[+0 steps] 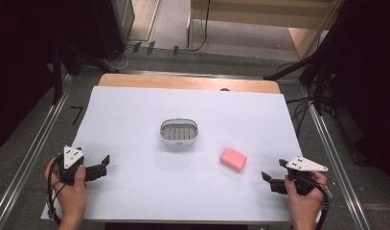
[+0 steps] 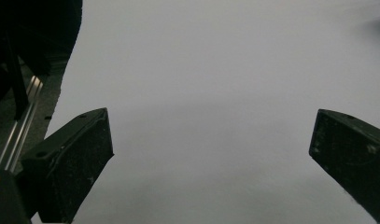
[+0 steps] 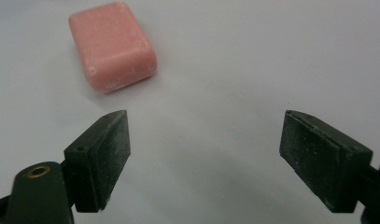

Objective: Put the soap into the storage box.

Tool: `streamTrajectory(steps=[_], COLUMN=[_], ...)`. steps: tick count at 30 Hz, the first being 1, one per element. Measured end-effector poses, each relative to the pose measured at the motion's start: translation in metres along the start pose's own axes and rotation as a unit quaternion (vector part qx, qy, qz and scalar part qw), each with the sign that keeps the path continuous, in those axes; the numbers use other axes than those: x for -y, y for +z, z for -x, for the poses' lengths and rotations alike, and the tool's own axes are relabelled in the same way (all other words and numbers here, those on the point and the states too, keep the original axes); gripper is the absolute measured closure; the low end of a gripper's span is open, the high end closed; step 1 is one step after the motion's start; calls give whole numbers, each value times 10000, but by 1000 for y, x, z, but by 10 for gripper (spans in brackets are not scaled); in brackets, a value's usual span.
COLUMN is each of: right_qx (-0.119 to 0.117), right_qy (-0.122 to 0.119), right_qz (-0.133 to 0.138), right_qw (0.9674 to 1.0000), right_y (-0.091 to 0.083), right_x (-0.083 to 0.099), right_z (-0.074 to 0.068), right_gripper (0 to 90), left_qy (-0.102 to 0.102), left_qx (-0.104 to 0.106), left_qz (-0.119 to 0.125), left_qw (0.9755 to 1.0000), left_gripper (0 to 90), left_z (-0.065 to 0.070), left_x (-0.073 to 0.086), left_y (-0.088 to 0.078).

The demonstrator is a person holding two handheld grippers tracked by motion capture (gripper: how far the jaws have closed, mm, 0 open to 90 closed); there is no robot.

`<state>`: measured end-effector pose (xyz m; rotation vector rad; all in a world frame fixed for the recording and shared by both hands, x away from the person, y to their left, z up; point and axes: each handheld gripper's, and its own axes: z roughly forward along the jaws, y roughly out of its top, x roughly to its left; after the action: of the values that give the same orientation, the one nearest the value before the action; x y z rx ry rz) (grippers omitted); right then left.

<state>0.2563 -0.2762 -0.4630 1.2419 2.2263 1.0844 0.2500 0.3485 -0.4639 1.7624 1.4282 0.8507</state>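
Note:
A pink bar of soap (image 1: 233, 159) lies flat on the white sheet, right of centre. A small grey soap dish (image 1: 179, 132) with a slotted floor stands at the middle of the sheet, with nothing in it. My right gripper (image 1: 273, 173) sits near the front right edge, a short way right of the soap and pointing toward it. In the right gripper view the soap (image 3: 112, 45) lies ahead and to the left of the open jaws of the right gripper (image 3: 204, 126), apart from them. My left gripper (image 1: 104, 163) rests at the front left, open over bare sheet, as the left gripper (image 2: 211, 133) view confirms.
The white sheet (image 1: 135, 115) covers a wooden table whose far edge (image 1: 188, 82) shows at the back. Metal rails (image 1: 34, 143) run along both sides. Dark stands and cables stand behind the table.

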Motion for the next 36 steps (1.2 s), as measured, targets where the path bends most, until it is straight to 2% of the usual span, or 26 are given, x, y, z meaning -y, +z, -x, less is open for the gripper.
streamTrajectory(steps=[2, 4, 9, 12, 19, 26, 27, 30, 32, 33, 36], right_qx=[37, -64, -148, -127, -160, -344, -336, -336, -374, -426, -447], right_qy=[-142, -230, -350, -478, -536, -763, -876, -888, -916, -1006, -1015], right_qz=[-179, -374, -528, -710, -819, -892, -889, -856, -912, -934, -974], right_qw=[9997, 9990, 9979, 9963, 9951, 9925, 9916, 9918, 9909, 9896, 9890], right_y=[5, 9, 11, 14, 23, 25, 27, 29, 32, 35, 38], right_x=[-4, -11, -23, -33, -40, -57, -62, -65, -68, -71, -75], right_z=[-2, -5, -6, -7, -11, -15, -17, -18, -21, -22, -23], right_gripper=[161, 138, 129, 68, 68, 76, 106, 133, 133, 134, 135], left_qy=[16, 25, 15, 17, 70, 46, 72, 65, 69, 69, 81], left_qx=[-4, -2, 10, 8, 14, 32, 30, 33, 32, 32, 19], left_qz=[20, 17, 4, 15, 20, 35, 18, 14, 12, 20, 24], left_qw=[10000, 10000, 10000, 10000, 10000, 10000, 10000, 10000, 10000, 10000, 10000], left_gripper=[0, 1, 0, 1, 1, 1, 1, 1, 1, 1, 1], left_z=[0, 0, 0, 0, 1, 1, 0, 0, 1, 1, 1], left_x=[0, 0, 0, 0, 0, 0, 0, 0, 0, 0, 0], left_y=[0, 0, 0, 0, -1, -1, -1, -1, 0, 0, 0])
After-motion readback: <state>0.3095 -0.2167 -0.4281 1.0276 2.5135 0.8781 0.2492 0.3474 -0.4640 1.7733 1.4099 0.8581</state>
